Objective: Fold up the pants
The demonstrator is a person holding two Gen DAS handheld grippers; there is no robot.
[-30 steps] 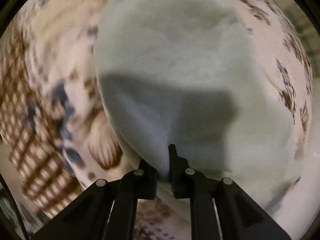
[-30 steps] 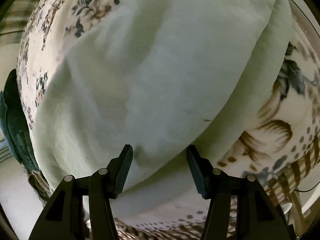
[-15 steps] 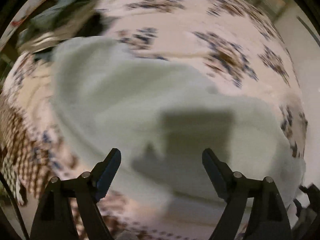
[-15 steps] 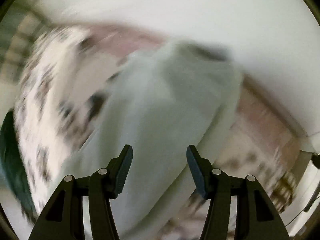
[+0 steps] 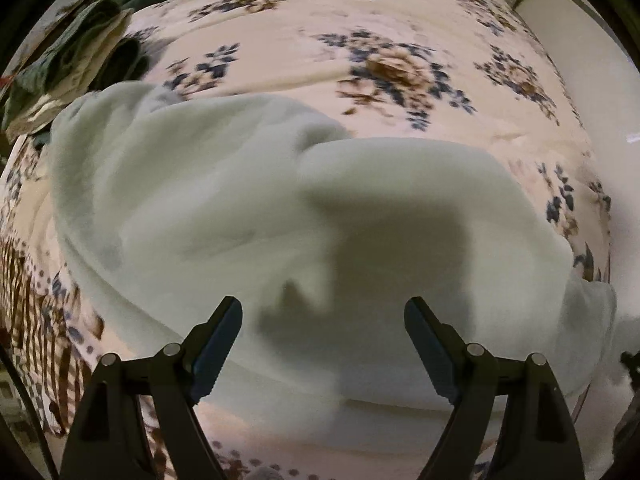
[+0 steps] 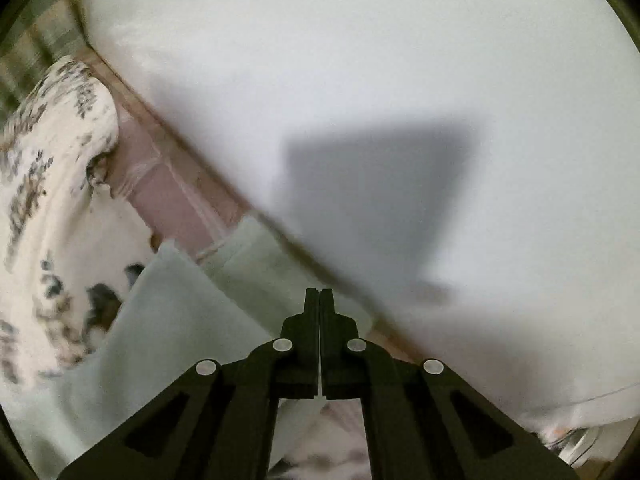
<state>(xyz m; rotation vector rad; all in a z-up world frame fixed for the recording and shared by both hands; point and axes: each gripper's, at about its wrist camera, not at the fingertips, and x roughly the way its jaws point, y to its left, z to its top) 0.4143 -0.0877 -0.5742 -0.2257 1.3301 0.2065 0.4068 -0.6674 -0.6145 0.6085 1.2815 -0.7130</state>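
Our left tool (image 5: 322, 320) is spread wide and holds nothing, hovering just above the pale green pants (image 5: 240, 208), which lie bunched on the floral bed (image 5: 400, 32). Our right tool (image 6: 320, 296) is pressed together with nothing visibly between its tips, above the pants' edge (image 6: 180, 320) near the white wall (image 6: 360, 80). Dark clothes (image 5: 80, 52) sit at the bed's far left, with bare bedspread beyond the pants.

From my right wrist view, the pale green pants (image 6: 168, 320) run out of frame at lower left, blurred. My right tool (image 6: 319, 300) hides whatever cloth lies beneath its closed tips.
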